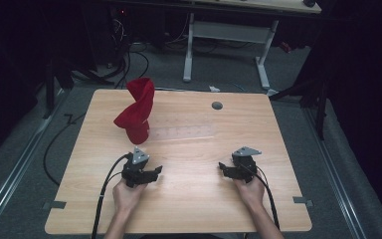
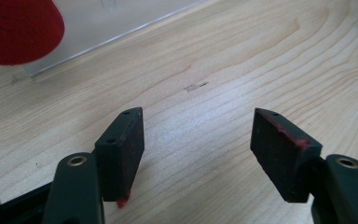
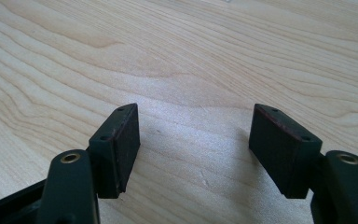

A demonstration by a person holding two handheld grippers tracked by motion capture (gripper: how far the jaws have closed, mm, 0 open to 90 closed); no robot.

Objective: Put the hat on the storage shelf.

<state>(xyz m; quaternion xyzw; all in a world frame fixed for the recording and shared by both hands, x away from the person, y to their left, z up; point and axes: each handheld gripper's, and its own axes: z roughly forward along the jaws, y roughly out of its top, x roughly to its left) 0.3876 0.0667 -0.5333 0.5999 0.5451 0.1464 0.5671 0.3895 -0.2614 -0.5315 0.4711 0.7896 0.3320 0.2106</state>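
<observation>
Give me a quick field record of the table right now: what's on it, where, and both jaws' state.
surface: wooden table
object: red cloth, twisted, standing upright, far left of the table
under cloth: clear plastic sheet, lying flat
left gripper: jaws open, empty, near the table, on the person's side of the cloth
right gripper: jaws open, empty, near the table
table hole: grey grommet, far side

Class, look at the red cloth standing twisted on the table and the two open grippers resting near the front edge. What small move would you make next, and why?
Probably ease the left hand-held gripper forward toward the red cloth. Its jaws are open with nothing between them, and the cloth stands just beyond it on the table, closer to it than to the right hand-held gripper, which is also open and holds nothing.
</observation>
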